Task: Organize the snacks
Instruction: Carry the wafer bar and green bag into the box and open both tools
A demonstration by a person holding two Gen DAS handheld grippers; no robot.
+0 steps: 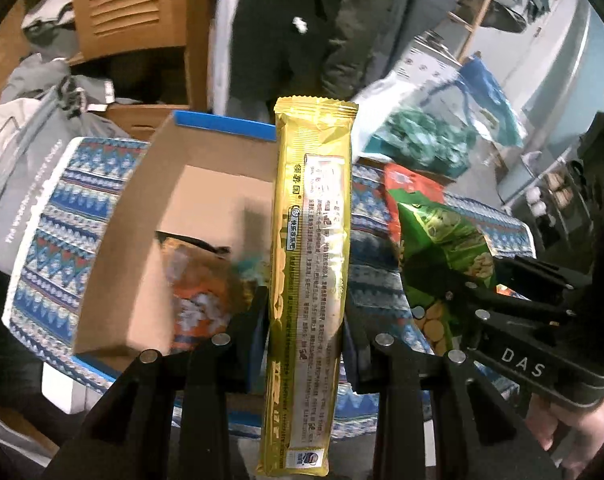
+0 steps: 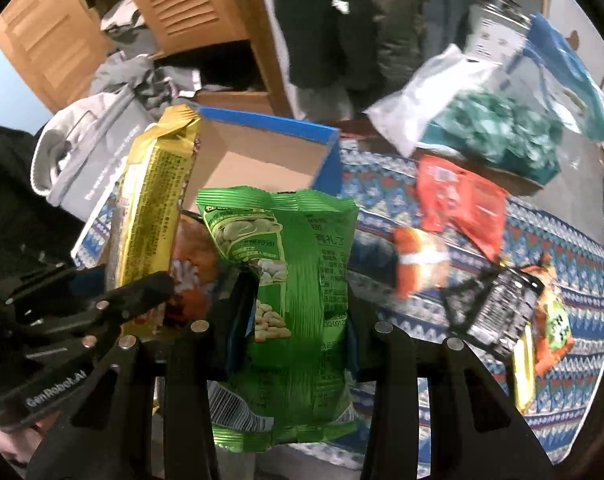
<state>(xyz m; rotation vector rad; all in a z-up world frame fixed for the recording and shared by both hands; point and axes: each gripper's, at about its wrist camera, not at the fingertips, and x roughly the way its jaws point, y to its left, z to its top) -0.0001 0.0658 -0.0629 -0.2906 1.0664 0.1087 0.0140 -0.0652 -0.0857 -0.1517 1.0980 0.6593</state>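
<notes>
My left gripper (image 1: pixel 304 316) is shut on a long gold snack packet (image 1: pixel 312 264), held upright above the near edge of an open cardboard box (image 1: pixel 142 216) with a blue rim. An orange snack bag (image 1: pixel 202 292) lies inside the box. My right gripper (image 2: pixel 292 312) is shut on a green snack bag (image 2: pixel 290 300), held just right of the gold packet (image 2: pixel 150 216) and in front of the box (image 2: pixel 262 160). The green bag (image 1: pixel 446 256) and the right gripper also show at the right of the left wrist view.
The patterned blue cloth (image 2: pixel 562 248) holds a red packet (image 2: pixel 462 196), an orange packet (image 2: pixel 418 260), a black packet (image 2: pixel 498 312) and an orange-green packet (image 2: pixel 554 328). A clear bag of teal items (image 2: pixel 498 128) lies behind. A grey bag (image 1: pixel 26 176) sits left of the box.
</notes>
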